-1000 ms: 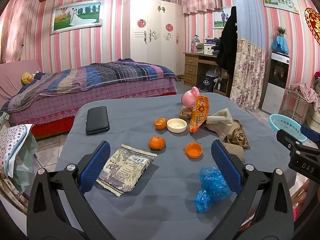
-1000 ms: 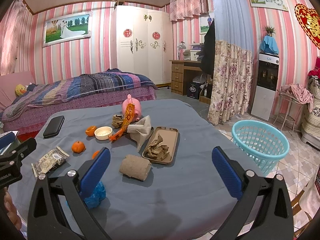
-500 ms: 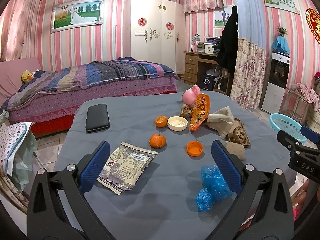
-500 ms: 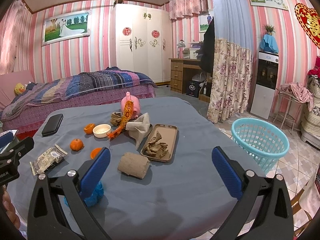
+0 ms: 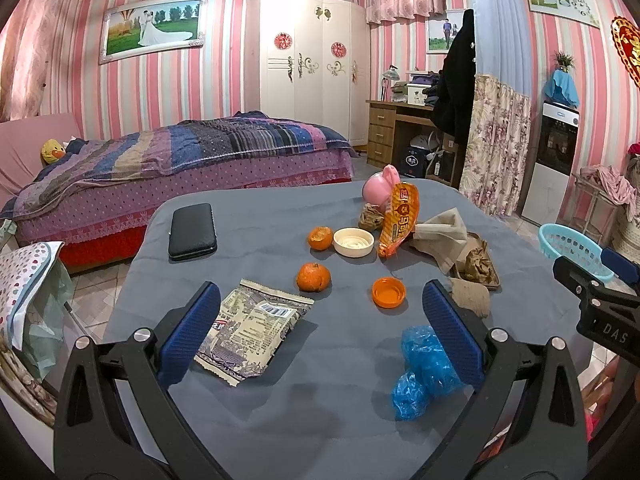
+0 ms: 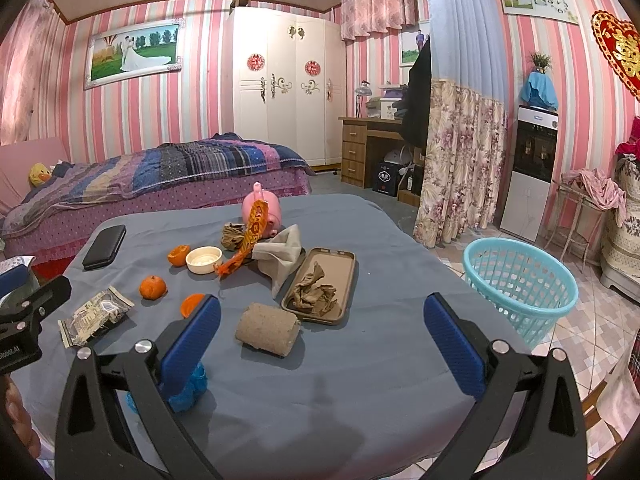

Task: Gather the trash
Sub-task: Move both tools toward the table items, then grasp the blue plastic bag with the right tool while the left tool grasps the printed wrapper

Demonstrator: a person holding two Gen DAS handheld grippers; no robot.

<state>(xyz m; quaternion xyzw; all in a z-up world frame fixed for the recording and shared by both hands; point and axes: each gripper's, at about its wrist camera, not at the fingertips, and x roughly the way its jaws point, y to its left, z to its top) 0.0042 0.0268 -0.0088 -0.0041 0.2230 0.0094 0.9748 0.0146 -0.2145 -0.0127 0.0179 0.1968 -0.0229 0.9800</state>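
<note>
1. Grey-blue cloth covers the table, and the litter on it lies as it did a second ago — nothing has been lifted, and both views have only drifted slightly.

2. The left gripper hangs above the near edge with its blue pads spread wide and nothing between them. In the left wrist view, a printed snack wrapper lies flat at lower centre-left, just beside the left pad. Crumpled blue plastic sits at lower right, partly hidden behind the right pad.

3. The right gripper is also spread wide and empty. In the right wrist view, a squat brown paper roll lies between its pads at centre. Just beyond it, a tan phone case holds a crumpled brown wad.

4. Further back, in the left wrist view:
   - a mandarin and an orange bottle cap at centre;
   - a piece of peel beside a white lid;
   - an orange sausage wrapper leaning up, right of centre;
   - a black wallet at middle left, probably not trash.

5. The turquoise basket stands on the floor at the right of the right wrist view, well apart from the table's litter.

6. Judgement: collecting has not begun — the small shift looks like lining up. The paper roll seems the right gripper's likeliest first pick.
</note>
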